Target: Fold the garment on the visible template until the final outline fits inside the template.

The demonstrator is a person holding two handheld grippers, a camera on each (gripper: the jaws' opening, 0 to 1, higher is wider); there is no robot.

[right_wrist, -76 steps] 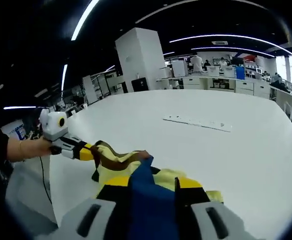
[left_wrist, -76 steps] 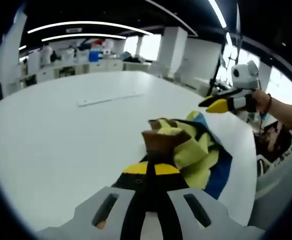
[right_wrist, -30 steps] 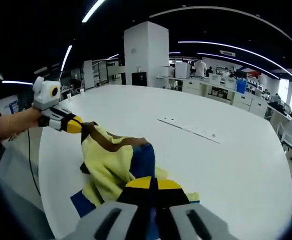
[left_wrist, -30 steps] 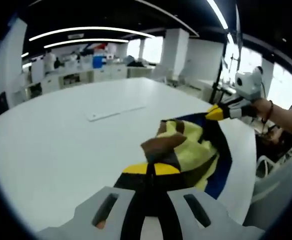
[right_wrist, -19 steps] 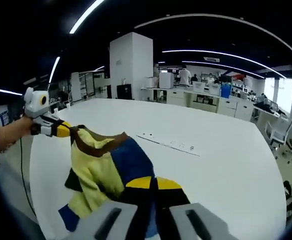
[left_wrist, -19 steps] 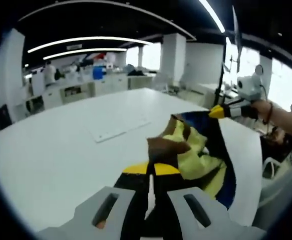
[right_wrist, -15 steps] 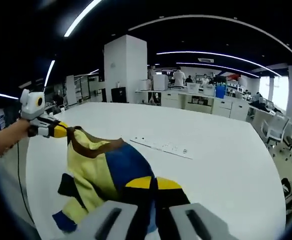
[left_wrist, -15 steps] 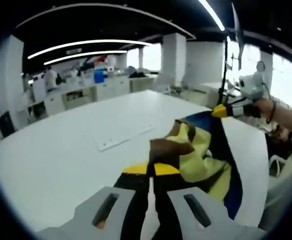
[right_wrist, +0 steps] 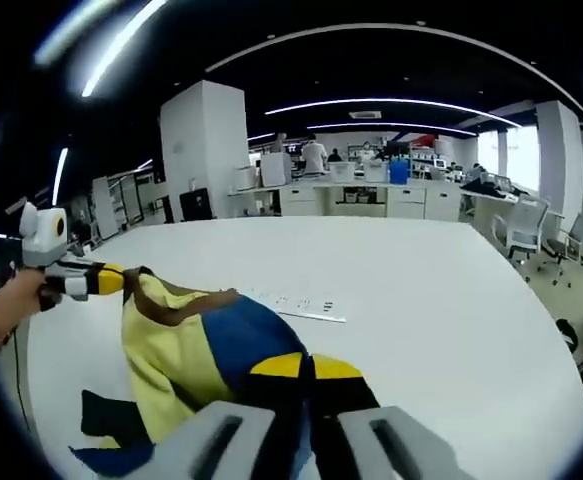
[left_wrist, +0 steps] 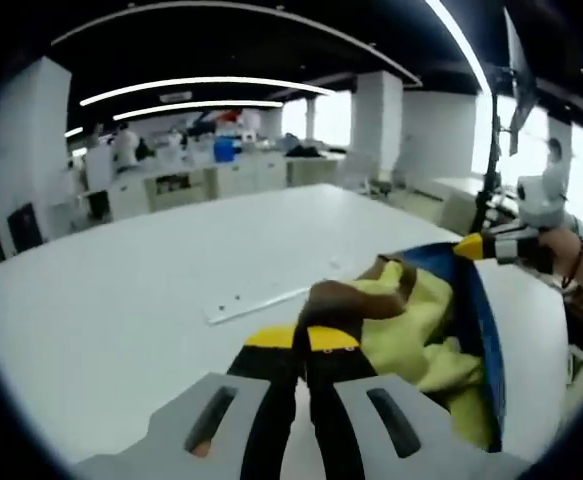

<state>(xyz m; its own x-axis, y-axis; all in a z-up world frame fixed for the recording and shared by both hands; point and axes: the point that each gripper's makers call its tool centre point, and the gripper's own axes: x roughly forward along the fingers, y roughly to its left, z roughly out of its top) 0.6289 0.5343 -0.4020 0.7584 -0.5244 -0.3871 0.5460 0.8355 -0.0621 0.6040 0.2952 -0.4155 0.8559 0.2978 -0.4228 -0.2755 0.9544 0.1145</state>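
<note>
At bottom centre the left gripper (left_wrist: 303,338) pinches the yellow, brown and blue garment (left_wrist: 421,320); the right gripper (left_wrist: 483,245) holds its far edge at right, above the white table (left_wrist: 121,300).

Left hand-held gripper (left_wrist: 302,338): two black jaws tipped with yellow pads, rising from a pale grey housing with two dark oblong slots. In the right gripper view the same tool (right_wrist: 111,279) shows a yellow tip, a black-and-white banded body and a white rounded top with an orange-ringed lens.

Right hand-held gripper (right_wrist: 306,366): same build, black jaws, yellow pads, grey slotted housing. From the left gripper view (left_wrist: 469,246): yellow tip, black and white body, white top piece.

Person's right wrist (left_wrist: 575,262): thin dark-red band.
</note>
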